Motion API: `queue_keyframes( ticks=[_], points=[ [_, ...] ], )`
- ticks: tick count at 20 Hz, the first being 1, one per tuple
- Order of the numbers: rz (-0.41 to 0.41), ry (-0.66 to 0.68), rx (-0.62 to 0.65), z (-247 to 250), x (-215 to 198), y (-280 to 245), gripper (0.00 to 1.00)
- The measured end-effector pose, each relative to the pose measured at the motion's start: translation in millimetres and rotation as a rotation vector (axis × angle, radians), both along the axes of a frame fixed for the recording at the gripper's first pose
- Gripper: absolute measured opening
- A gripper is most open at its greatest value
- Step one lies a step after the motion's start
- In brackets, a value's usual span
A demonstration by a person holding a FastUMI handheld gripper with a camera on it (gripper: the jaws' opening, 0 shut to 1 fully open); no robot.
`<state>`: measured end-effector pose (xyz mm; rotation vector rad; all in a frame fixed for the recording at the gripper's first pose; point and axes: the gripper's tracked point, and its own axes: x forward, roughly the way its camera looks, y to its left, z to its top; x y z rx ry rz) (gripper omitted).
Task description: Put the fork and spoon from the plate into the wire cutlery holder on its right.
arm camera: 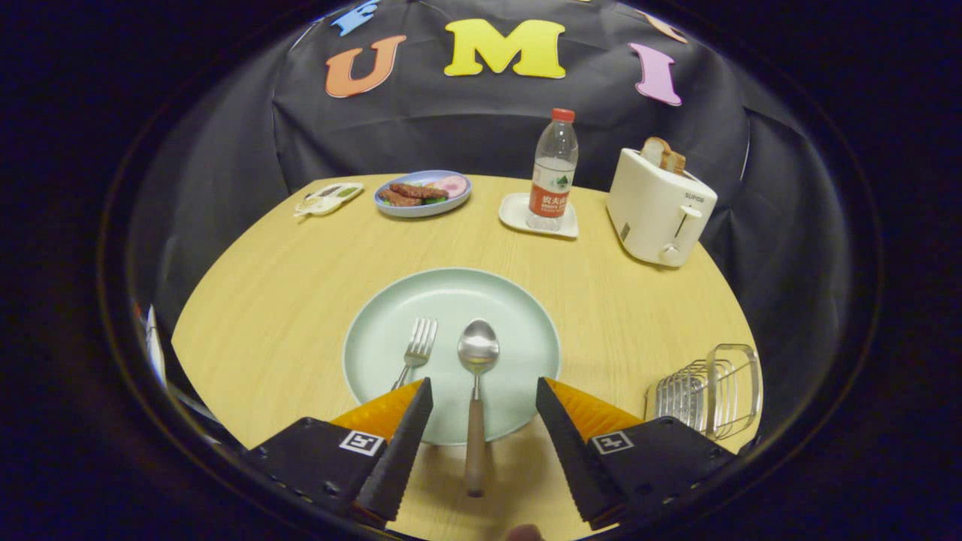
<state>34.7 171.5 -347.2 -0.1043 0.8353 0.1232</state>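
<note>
While the gripper (481, 443) hangs low over the near edge of the scene, a round light-wood table (285, 300) spreads out beneath it as the biggest thing in sight. On the near middle of that table lies a wide pale green round plate (518, 315), bearing the cutlery. At the far right stands a cream boxy toaster (657, 214) with slices of browned bread (663, 155) poking up from its slot. On the near right, just right of the plate and apart from it, sits the silver wire cutlery holder (706, 391), nothing visible in it. Far and centre, a clear plastic water bottle with a red cap (554, 171) stands upright on a small white square coaster (518, 214). Left of it rests a blue-rimmed oval dish of food (423, 194), and further left a small flat packet (328, 199). The metal spoon with a wooden handle (476, 376) lies on the plate with its bowl pointing far, its handle running off the near rim between the two fingers without touching either. The silver metal fork (417, 349) lies just left of it, tines far, its handle hidden behind the left finger. The jaws stand wide apart, gripping nothing
</note>
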Motion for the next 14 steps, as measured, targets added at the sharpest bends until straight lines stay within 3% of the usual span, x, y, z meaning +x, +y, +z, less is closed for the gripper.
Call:
queue_keyframes(
  ticks=[5,8,9,14],
  points=[
    [0.026,0.061,-0.050,-24.2,-1.1,4.8,0.52],
    [0.005,0.097,-0.077,-30.9,-4.2,-6.7,0.44],
    [0.000,0.109,-0.076,-31.9,-2.4,-7.6,0.12],
    [-0.010,0.168,-0.042,-24.1,-4.9,-11.2,0.04]
  ],
)
